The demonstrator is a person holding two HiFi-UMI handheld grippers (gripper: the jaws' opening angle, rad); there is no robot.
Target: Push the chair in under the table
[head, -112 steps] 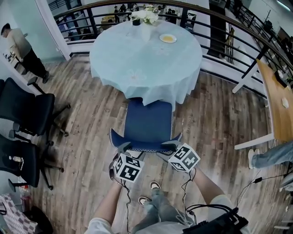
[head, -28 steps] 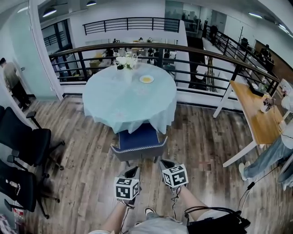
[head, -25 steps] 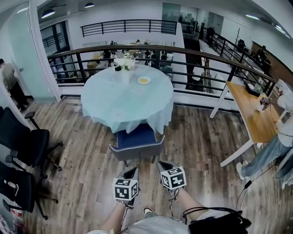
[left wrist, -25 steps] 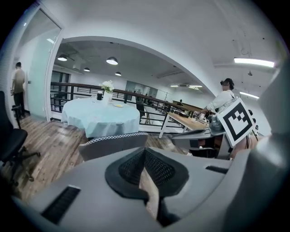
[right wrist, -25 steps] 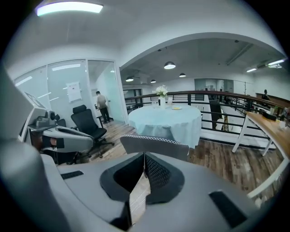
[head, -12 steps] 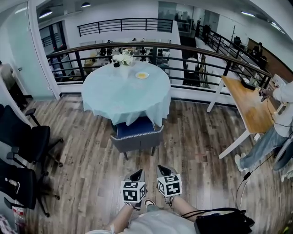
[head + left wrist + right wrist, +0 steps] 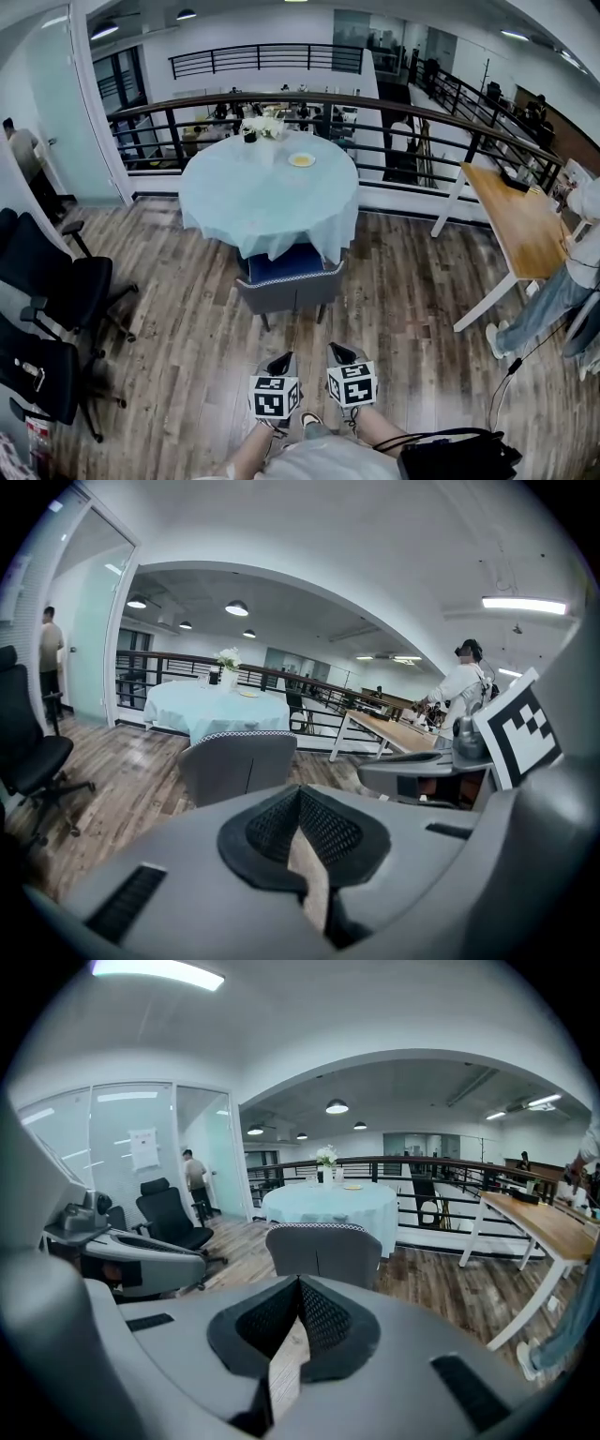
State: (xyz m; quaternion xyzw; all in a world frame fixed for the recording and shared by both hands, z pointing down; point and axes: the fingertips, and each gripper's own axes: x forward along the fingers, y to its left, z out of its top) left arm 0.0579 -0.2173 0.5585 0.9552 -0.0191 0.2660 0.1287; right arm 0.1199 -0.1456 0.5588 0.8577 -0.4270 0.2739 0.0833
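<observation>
The grey chair [image 7: 289,281] with a blue seat stands with its seat tucked beneath the edge of the round table [image 7: 270,192], which wears a pale blue cloth. Its backrest faces me. Both grippers hang well short of it, close to my body, touching nothing. My left gripper [image 7: 281,361] is shut and empty, and my right gripper [image 7: 339,352] beside it is shut and empty too. In the left gripper view the chair [image 7: 236,766] shows beyond the closed left gripper [image 7: 300,797]. In the right gripper view the chair [image 7: 323,1251] and table [image 7: 330,1206] lie straight ahead of the right gripper [image 7: 300,1286].
Black office chairs [image 7: 47,281] stand at the left. A wooden table [image 7: 511,216] and a person [image 7: 562,281] are at the right. A dark railing [image 7: 412,112] runs behind the round table, which carries a plate [image 7: 302,160] and flowers [image 7: 264,127]. Wood floor lies between me and the chair.
The grippers, once at the chair's backrest, have drawn back toward my body and closer together. The chair now sits farther in under the tablecloth.
</observation>
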